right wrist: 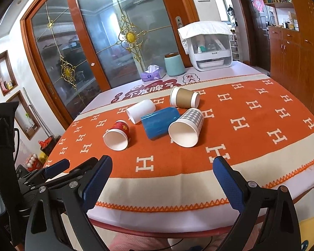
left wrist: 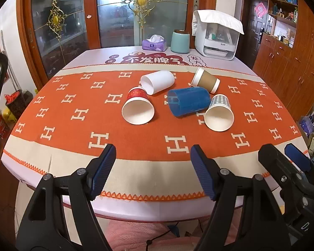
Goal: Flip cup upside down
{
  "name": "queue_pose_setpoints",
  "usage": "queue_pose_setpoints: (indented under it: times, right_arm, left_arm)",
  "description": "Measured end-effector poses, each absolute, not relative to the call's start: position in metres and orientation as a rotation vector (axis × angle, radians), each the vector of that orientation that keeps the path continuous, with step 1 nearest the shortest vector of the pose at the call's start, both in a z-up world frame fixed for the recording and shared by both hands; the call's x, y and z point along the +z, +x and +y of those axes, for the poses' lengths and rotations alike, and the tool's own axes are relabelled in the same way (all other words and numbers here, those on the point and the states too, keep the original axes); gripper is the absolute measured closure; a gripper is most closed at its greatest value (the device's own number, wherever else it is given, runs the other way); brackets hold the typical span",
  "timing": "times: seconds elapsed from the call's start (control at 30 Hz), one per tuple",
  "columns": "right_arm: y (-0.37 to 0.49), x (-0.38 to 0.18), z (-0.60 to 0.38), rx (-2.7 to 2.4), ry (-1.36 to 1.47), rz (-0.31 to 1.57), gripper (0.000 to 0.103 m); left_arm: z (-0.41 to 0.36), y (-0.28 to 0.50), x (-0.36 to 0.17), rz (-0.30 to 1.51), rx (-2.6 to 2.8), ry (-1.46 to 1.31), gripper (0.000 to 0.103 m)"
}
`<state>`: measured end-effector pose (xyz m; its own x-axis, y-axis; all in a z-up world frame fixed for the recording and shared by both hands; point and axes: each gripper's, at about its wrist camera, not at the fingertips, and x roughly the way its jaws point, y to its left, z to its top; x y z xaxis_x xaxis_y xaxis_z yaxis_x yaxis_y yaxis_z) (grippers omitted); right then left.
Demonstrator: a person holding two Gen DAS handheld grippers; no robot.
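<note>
Several cups lie on their sides in the middle of the orange cloth: a red cup (left wrist: 137,108) (right wrist: 117,136), a white cup (left wrist: 157,82) (right wrist: 140,110), a blue cup (left wrist: 188,101) (right wrist: 160,122), a checked cup (left wrist: 219,113) (right wrist: 186,128) and a brown cup (left wrist: 206,80) (right wrist: 184,97). My left gripper (left wrist: 152,152) is open and empty over the table's near edge. My right gripper (right wrist: 162,164) is open and empty, also at the near edge, right of the left one. The right gripper shows in the left wrist view (left wrist: 282,152), and the left gripper shows in the right wrist view (right wrist: 79,163).
At the table's far side stand a purple tissue box (left wrist: 154,44) (right wrist: 153,74), a teal canister (left wrist: 180,41) (right wrist: 174,64) and a white appliance (left wrist: 216,35) (right wrist: 208,46) under a cloth. Glass sliding doors are behind. Wooden cabinets (left wrist: 286,48) are at the right.
</note>
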<state>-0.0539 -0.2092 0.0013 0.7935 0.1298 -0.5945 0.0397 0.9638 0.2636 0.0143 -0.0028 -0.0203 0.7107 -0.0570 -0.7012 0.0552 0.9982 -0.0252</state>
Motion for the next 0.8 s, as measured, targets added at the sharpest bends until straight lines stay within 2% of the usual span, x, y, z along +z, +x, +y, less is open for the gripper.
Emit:
queue_pose_setpoints:
  times: [0.8]
  right_arm:
    - [-0.010,-0.010,-0.246,-0.011,0.304,0.710,0.005]
  left_arm:
    - [-0.018,0.067,-0.017,0.800,-0.157,-0.006,0.033]
